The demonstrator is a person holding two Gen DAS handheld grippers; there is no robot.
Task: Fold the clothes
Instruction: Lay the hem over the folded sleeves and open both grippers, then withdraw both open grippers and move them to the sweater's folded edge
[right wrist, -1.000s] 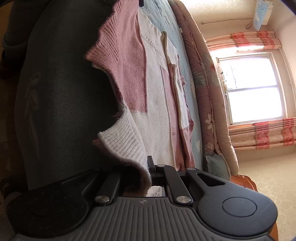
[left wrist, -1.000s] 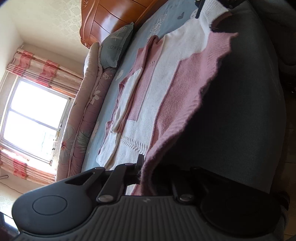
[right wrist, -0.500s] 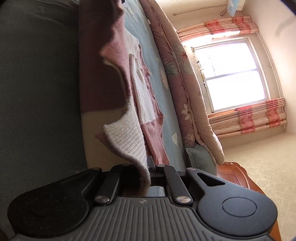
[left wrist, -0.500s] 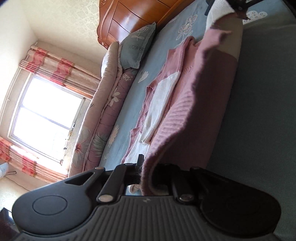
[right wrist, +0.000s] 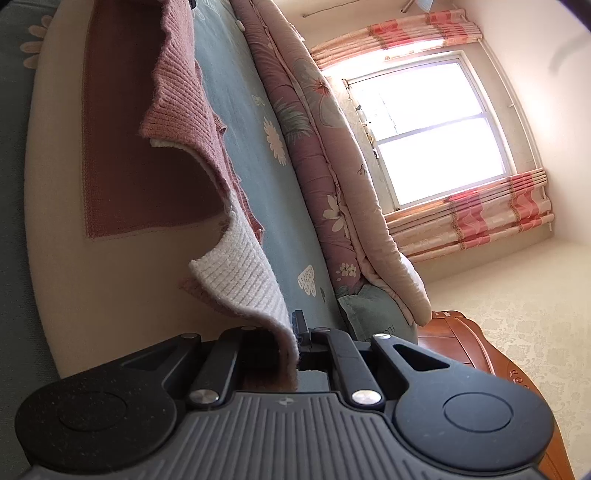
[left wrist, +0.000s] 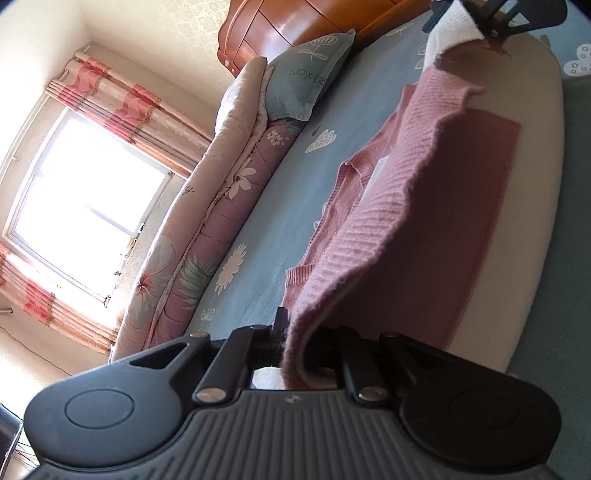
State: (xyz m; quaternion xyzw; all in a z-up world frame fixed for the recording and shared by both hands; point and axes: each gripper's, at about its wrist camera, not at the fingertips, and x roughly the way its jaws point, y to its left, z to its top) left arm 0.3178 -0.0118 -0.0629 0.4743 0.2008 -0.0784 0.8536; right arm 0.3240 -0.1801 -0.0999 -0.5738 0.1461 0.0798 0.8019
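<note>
A wide bed (left wrist: 280,192) covered by a smooth blue sheet printed with white daisies and hearts fills both views. Along its far side lies a long, puffy rolled quilt (left wrist: 207,221), dusty pink with large flower prints, softly ridged by stitching. Behind the quilt is a bright window (right wrist: 432,125) framed by pleated curtains (right wrist: 476,214) striped in coral and cream. At the head of the bed stands a glossy carved wooden headboard (left wrist: 295,26), and a grey-blue pillow (left wrist: 310,77) with a drawn flower leans against it.

The sweater (left wrist: 417,206), a chunky rib-knit in dusty pink and cream blocks, is lifted off the sheet along its near edge and hangs as a sagging sheet of knit, hiding much of the bed beyond it. Its lower part lies on the blue sheet.

The left gripper (left wrist: 291,332), black plastic with a ribbed grey body, has its jaws clamped together on a pink fuzzy edge of the sweater. The right gripper (right wrist: 295,332) is pinched tight on a cream ribbed band (right wrist: 243,277) of the same sweater, which curls over its fingers.
</note>
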